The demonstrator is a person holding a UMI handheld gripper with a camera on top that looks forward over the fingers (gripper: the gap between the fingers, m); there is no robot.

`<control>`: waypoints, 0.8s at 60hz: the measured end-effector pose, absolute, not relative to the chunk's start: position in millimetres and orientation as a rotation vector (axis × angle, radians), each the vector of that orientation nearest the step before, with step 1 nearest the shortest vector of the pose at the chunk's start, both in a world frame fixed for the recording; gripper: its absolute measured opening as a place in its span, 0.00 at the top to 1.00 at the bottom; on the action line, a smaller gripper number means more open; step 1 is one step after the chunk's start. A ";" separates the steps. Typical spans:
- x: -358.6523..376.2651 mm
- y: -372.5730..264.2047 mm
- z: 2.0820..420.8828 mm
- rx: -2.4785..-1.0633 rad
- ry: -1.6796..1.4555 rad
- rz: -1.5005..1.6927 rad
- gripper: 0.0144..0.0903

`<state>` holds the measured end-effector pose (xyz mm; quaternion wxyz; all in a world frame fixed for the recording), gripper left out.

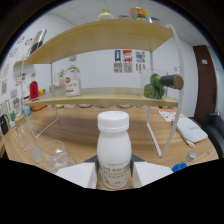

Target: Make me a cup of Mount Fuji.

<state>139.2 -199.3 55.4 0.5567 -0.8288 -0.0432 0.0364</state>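
An upright white capped bottle [113, 150] stands on the wooden table [85, 131].

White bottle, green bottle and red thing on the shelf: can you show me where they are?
White bottle [113, 150], gripper view, on its body between the fingers.
Green bottle [156, 85], gripper view, on its green glass.
Red thing [34, 90], gripper view, on its red middle.

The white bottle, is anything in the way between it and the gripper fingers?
No. The white bottle already stands between the fingers of the hand-held gripper, with nothing visible ahead of it but bare table.
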 end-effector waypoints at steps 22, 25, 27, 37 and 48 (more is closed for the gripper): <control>153.8 -230.7 71.7 -2.029 0.033 0.007 0.05; 154.0 -240.4 86.8 -2.029 0.057 -0.008 0.06; 153.9 -247.8 98.9 -2.021 0.072 -0.018 0.07; 134.5 -290.1 147.9 -2.037 0.086 -0.058 0.06; 103.0 -323.3 169.7 -2.065 0.103 -0.075 0.06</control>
